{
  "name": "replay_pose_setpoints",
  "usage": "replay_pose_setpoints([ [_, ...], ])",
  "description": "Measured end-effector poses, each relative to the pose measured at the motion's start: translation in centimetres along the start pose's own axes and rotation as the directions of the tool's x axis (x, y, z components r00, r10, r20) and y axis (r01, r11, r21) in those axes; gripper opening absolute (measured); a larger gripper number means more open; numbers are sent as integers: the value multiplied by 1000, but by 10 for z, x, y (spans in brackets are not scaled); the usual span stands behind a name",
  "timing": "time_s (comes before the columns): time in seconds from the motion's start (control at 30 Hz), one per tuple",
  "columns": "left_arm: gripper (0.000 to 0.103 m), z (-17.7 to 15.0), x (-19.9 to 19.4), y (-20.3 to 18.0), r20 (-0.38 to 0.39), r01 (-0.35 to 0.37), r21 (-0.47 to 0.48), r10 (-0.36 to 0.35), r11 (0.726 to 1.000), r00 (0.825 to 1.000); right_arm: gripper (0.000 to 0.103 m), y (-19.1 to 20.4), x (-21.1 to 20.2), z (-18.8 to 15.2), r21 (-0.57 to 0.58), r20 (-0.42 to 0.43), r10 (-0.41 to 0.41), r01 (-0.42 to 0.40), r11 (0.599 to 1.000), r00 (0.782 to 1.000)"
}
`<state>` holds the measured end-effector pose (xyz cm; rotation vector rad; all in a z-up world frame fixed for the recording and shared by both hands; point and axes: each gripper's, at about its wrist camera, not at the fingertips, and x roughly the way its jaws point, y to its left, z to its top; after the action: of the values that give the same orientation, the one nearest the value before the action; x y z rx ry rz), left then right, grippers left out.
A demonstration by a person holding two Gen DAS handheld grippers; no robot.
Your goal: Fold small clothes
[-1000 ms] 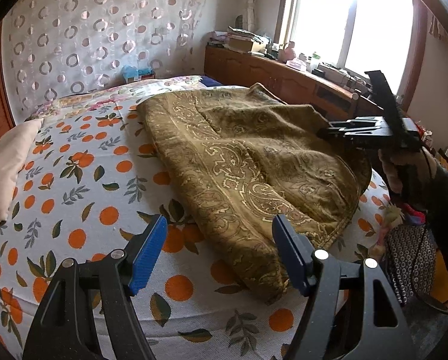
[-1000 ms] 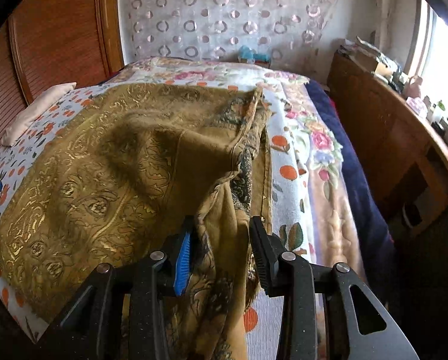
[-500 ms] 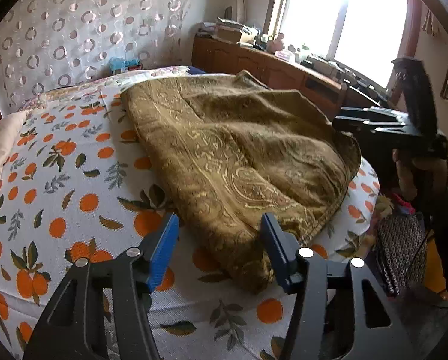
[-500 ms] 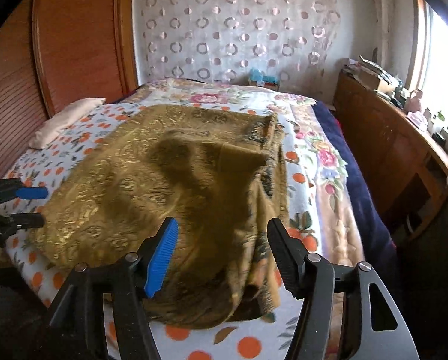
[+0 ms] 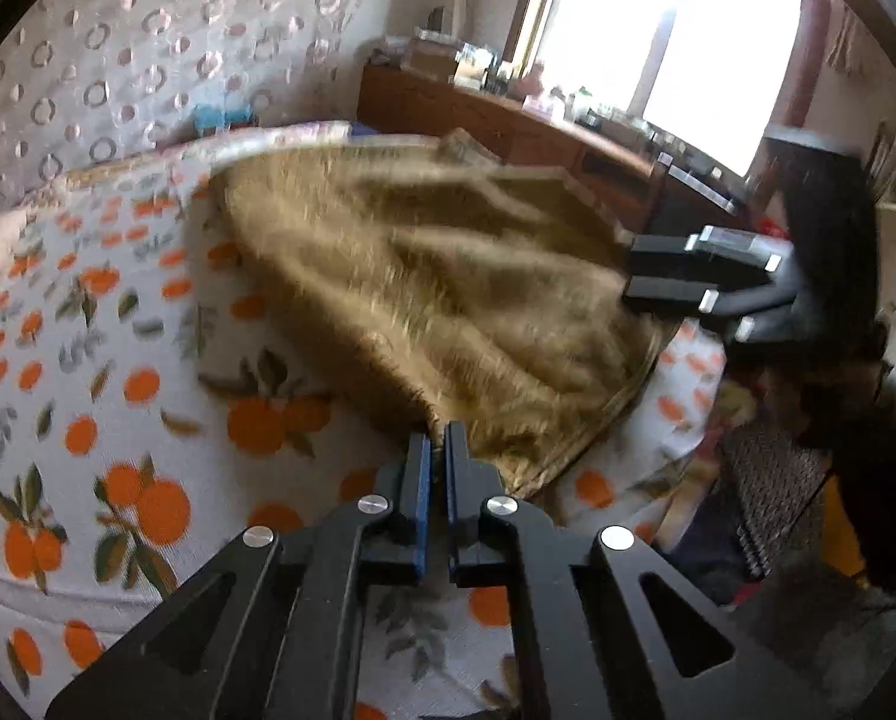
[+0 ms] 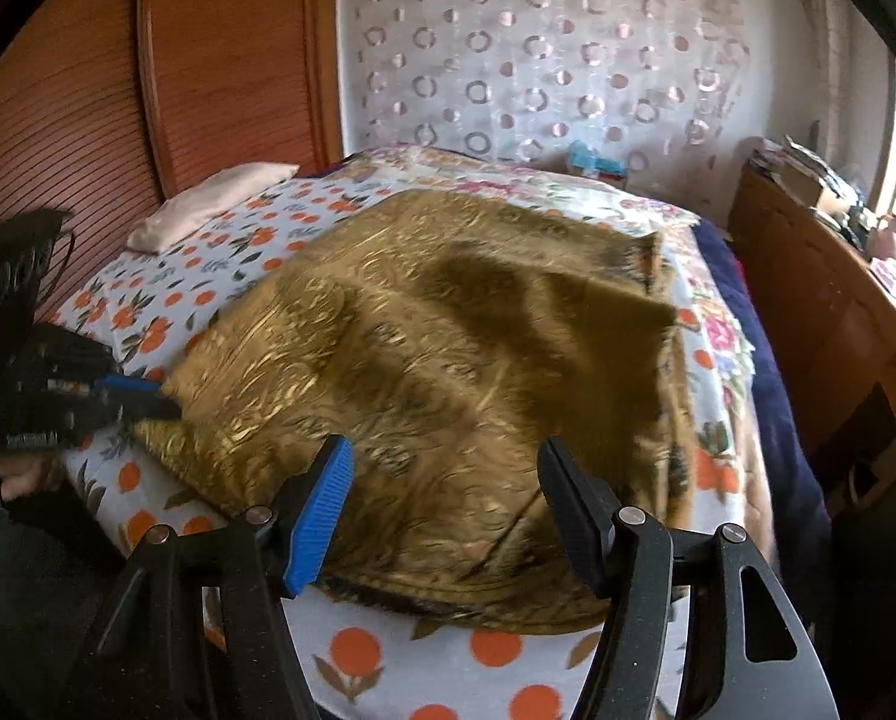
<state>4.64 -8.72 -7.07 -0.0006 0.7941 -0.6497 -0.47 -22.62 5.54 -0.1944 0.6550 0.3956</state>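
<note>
A gold-brown patterned garment (image 5: 435, 282) lies spread on the bed, also seen in the right wrist view (image 6: 448, 372). My left gripper (image 5: 438, 450) is shut on the garment's near corner at the bed's front edge; it shows at the left of the right wrist view (image 6: 147, 399), pinching that corner. My right gripper (image 6: 441, 492) is open and empty, hovering above the garment's near hem. It appears at the right of the left wrist view (image 5: 646, 270), next to the garment's far edge.
The bed sheet (image 5: 87, 360) has an orange fruit print. A pillow (image 6: 207, 204) lies by the wooden headboard (image 6: 147, 90). A wooden dresser (image 6: 826, 312) with clutter runs along the bed's right side under the window (image 5: 676, 30). A bag (image 5: 772, 498) sits on the floor.
My left gripper moved in and shut on the garment's near corner. My right gripper let go of the fabric a second ago, opened and pulled back above the hem.
</note>
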Motion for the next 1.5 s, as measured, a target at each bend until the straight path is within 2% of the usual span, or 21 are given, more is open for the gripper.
replay_pose_setpoints([
  [0.07, 4, 14, -13, -4, 56, 14, -1, -14, 1000, 998, 66, 2, 1, 1, 2, -1, 13, -13, 1000, 1000],
  [0.17, 4, 36, -26, -12, 121, -11, 32, 7, 999, 993, 66, 6, -7, 3, 0, 8, 15, -15, 1000, 1000],
  [0.3, 4, 64, -33, -16, 178, -27, 55, 17, 998, 984, 66, 16, -21, 4, -22, 33, 23, -22, 1000, 999],
  [0.4, 4, 79, -35, -13, 212, -26, 35, 18, 999, 977, 66, 20, -24, 2, -46, 29, 22, -21, 999, 999],
  [0.47, 4, 82, -36, -9, 233, -19, 6, 17, 1000, 972, 66, 20, -20, -4, -65, 0, 24, -24, 998, 1000],
  [0.6, 3, 76, -35, -3, 236, -19, -30, 26, 999, 971, 66, 4, -4, -12, -54, -48, -50, 48, 997, 998],
  [0.73, 3, 75, -36, 1, 238, -34, -39, 43, 999, 970, 66, -19, 2, -11, -15, -48, -107, 107, 994, 993],
  [0.8, 3, 76, -37, 3, 242, -38, -43, 47, 998, 969, 56, -25, 1, -6, -6, -32, -104, 104, 995, 994],
  [0.87, 3, 75, -38, 3, 246, -44, -41, 52, 998, 968, 32, -26, 0, -2, -12, -11, -99, 99, 995, 995],
  [0.93, 3, 75, -39, 3, 249, -52, -40, 61, 998, 967, 15, -26, -2, 3, -16, 13, -98, 98, 995, 995],
  [0.97, 3, 76, -39, 3, 250, -65, -36, 73, 997, 965, 11, -26, -3, 5, -17, 31, -105, 106, 994, 994],
  [1.23, 3, 88, -30, 24, 240, -150, -42, 155, 988, 958, 8, -26, -6, 59, -35, 151, -113, 120, 992, 982],
  [1.5, 3, 126, 0, 53, 205, -189, -47, 195, 981, 959, 8, -36, 31, 93, -44, 156, -121, 129, 991, 980],
])
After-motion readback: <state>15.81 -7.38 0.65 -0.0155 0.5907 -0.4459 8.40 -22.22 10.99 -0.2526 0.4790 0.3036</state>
